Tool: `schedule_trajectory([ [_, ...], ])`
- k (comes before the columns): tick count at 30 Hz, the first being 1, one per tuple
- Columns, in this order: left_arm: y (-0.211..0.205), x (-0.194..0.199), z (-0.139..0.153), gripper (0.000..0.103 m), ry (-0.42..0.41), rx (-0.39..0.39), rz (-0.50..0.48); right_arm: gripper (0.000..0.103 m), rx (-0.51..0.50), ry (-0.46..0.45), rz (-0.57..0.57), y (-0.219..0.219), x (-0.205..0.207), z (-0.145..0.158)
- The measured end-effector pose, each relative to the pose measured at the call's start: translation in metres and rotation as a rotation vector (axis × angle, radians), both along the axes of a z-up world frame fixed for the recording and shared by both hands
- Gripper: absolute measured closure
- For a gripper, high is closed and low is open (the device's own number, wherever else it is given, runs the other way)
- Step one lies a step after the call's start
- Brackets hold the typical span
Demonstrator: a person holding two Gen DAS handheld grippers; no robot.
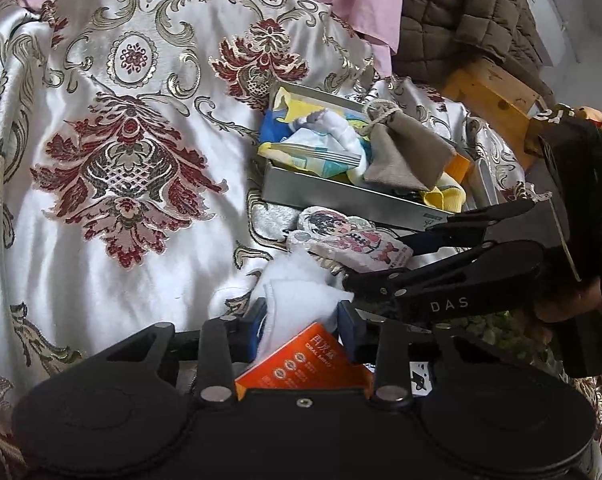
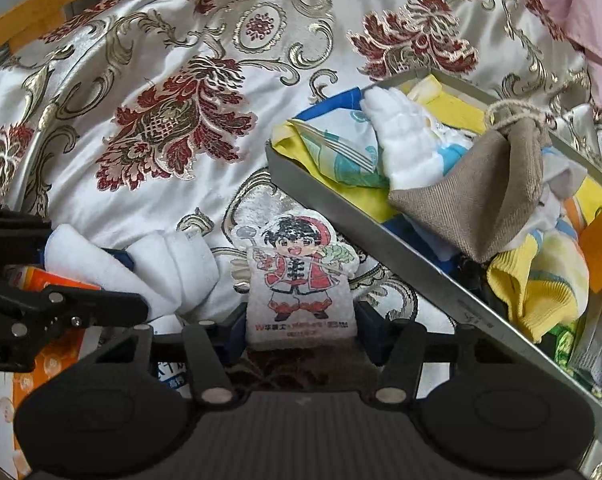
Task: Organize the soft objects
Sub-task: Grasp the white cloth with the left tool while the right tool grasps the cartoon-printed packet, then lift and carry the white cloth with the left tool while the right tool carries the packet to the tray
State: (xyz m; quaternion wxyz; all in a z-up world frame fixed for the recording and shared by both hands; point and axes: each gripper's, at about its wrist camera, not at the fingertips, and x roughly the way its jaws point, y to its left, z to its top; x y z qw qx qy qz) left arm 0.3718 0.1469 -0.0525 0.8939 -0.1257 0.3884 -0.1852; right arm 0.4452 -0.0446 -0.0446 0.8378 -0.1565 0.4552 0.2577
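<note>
Left wrist view: the left gripper (image 1: 301,316) has its two blue pads closed on a folded white cloth (image 1: 297,292), which sticks out in front of the fingers over the shiny flowered bedspread (image 1: 101,120). An orange box (image 1: 305,364) sits just behind the cloth, between the black arms. It has white writing, but only a few letters show and they are too blurry to read well. The right gripper (image 1: 365,276) comes in from the right, with "DAS" printed on one black finger. Its tips are against a small flat cartoon pillow (image 1: 349,238).

In the right wrist view, the right gripper (image 2: 301,320) is squeezed shut on the bottom edge of the cartoon pillow (image 2: 299,276). The pillow shows a smiling boy in a red coat and hat. There is red writing under his feet, too fuzzy to read. The white cloth (image 2: 141,268) lies just to the left of the pillow, held by the left gripper (image 2: 113,264).

A metal tin (image 2: 381,240) sits just beside the pillow on the right. It is full of soft things: a brown drawstring pouch (image 2: 481,192), a yellow sock (image 2: 541,288) and a blue and yellow printed cloth (image 2: 329,148). The tin's far end is cut off by the picture edge. Boxes at the bottom left are mostly hidden.
</note>
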Motion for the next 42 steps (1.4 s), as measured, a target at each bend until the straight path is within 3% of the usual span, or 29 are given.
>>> schedule_trajectory([
  [13,-0.007,0.002,0.003,0.071,-0.001,-0.005,0.052,0.046,0.023,-0.010,-0.013,-0.003,-0.003,0.001],
  [16,-0.007,0.000,0.004,0.084,-0.015,0.011,0.071,0.046,0.036,-0.031,-0.010,-0.005,-0.006,0.002],
  [24,0.002,-0.008,0.008,0.090,-0.027,-0.014,0.094,0.046,0.056,-0.009,-0.012,-0.007,-0.003,0.003],
  [32,0.014,-0.014,0.014,0.092,-0.035,-0.059,0.141,0.046,0.053,-0.009,-0.030,-0.005,-0.001,0.002],
  [42,0.020,-0.016,0.023,0.093,-0.058,-0.112,0.201,0.047,0.094,-0.073,-0.033,-0.011,-0.014,0.008],
])
